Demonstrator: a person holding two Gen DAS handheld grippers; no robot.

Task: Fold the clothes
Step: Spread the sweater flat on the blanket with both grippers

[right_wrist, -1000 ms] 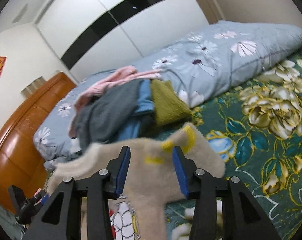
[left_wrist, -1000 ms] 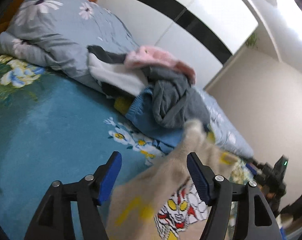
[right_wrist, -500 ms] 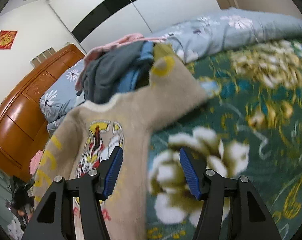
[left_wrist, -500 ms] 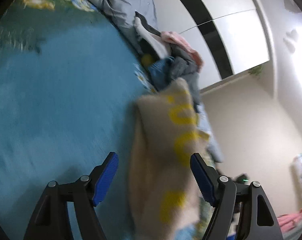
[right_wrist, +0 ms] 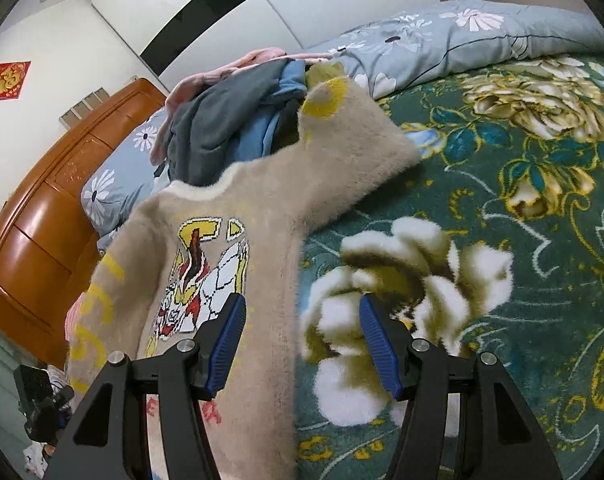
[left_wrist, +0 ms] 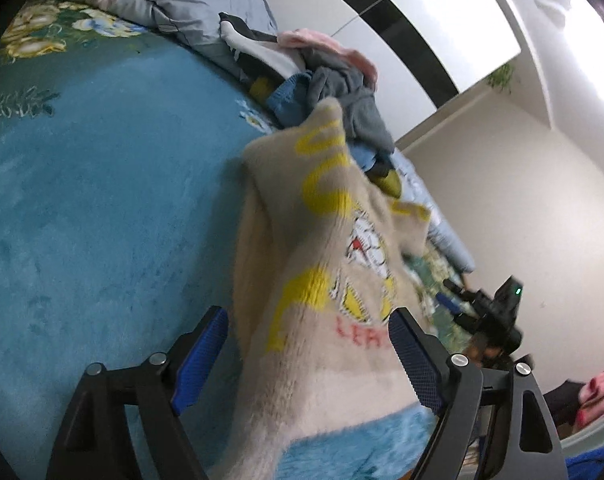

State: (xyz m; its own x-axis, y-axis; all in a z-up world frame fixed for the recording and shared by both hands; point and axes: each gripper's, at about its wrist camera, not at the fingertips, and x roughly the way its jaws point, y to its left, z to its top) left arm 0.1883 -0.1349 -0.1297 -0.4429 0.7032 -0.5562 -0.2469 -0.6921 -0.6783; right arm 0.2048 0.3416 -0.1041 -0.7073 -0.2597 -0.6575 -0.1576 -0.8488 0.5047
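A: How do the fingers stand on the left gripper (left_wrist: 308, 356)?

B: Wide, and the jaws are opening. The beige sweater (left_wrist: 334, 280) lies between the blue pads (left_wrist: 199, 360), nearer the right one; neither visibly presses on it.

A: And the right gripper (right_wrist: 302, 346)?

B: Parted about halfway. The sweater's side edge (right_wrist: 229, 280) lies between the pads towards the left one; I can't tell whether it touches. The right pad is over the white flower on the green blanket (right_wrist: 522, 240).

A: Where is the sweater overall?

B: Spread face up on the bed, one sleeve running to twelve o'clock toward the heap of clothes (right_wrist: 229, 116), the body reaching seven o'clock in the right view.
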